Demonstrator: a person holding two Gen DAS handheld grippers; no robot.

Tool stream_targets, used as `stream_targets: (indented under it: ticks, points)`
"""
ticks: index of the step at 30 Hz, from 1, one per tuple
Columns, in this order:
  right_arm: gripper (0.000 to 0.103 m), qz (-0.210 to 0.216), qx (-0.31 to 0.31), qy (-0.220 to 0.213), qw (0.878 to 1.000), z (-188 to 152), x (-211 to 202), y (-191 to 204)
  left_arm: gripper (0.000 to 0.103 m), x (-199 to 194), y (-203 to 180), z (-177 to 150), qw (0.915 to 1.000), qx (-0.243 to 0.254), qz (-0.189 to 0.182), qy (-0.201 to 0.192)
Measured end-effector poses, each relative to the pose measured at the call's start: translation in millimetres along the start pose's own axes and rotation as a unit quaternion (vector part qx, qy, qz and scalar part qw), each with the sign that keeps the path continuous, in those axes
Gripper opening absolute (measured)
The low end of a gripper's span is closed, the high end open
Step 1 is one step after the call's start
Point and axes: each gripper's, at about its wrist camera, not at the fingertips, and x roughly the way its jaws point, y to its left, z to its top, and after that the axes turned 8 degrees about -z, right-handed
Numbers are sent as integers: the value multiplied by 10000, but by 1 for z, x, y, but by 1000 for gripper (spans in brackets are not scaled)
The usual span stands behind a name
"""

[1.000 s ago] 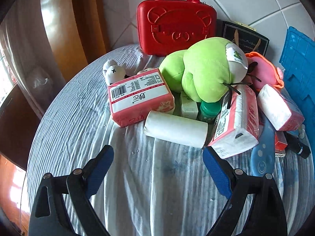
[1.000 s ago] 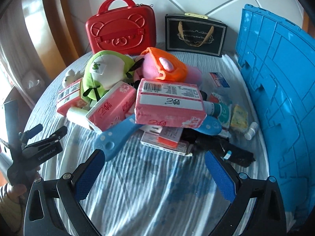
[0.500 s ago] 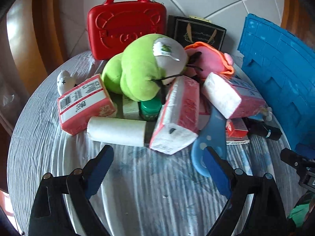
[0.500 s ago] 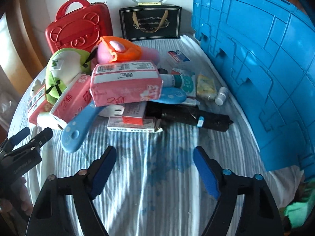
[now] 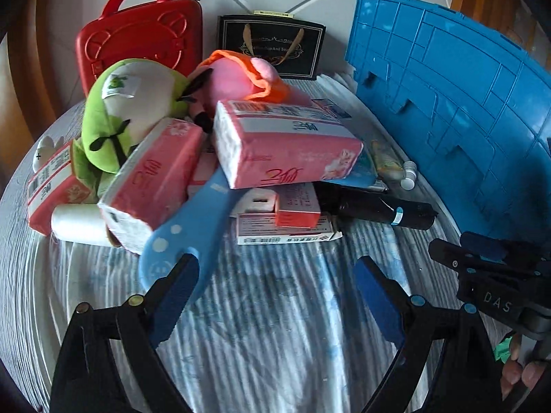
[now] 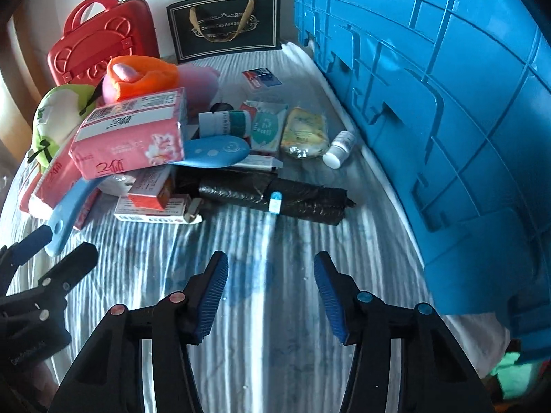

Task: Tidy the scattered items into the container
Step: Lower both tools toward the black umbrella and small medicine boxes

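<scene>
A pile of items lies on the striped cloth: pink tissue packs (image 5: 282, 148) (image 6: 131, 141), a green plush (image 5: 127, 113), a pink and orange plush (image 5: 241, 75), a light-blue paddle (image 5: 193, 230), small boxes (image 6: 151, 203), a black bag roll (image 6: 275, 196) and a white bottle (image 6: 339, 148). The blue crate (image 6: 447, 110) (image 5: 458, 103) stands on the right. My left gripper (image 5: 275, 275) hangs open in front of the pile, its left finger beside the paddle's end. My right gripper (image 6: 270, 268) is closing on nothing, just short of the black roll.
A red case (image 5: 137, 41) and a black gift bag (image 5: 272, 48) stand against the tiled wall behind the pile. A wipes pack (image 6: 267, 127) and a yellow packet (image 6: 303, 134) lie near the crate. Wooden furniture borders the table's left side.
Both views have swung right toward the crate, and the right one has sunk closer to the cloth. The right jaws have narrowed. The right gripper has come into the left wrist view.
</scene>
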Motion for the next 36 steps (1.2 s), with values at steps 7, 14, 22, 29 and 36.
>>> stream_targets:
  ticks: [7, 14, 22, 29, 36]
  points:
    - [52, 116, -225, -66, 9997, 31, 32, -11, 93, 48, -11, 9, 9991, -234, 296, 209]
    - [52, 95, -357, -264, 9990, 67, 82, 2, 93, 92, -5, 24, 9965, -492, 654, 175]
    - [54, 39, -421, -324, 9986, 98, 114, 8, 95, 117, 1, 35, 9942, -514, 924, 209]
    - [55, 475, -450, 267, 9975, 80, 121, 4, 96, 106, 7, 16, 9934, -581, 802, 578]
    - [57, 813, -540, 194, 9950, 33, 96, 16, 93, 68, 21, -18, 9931, -175, 847, 791]
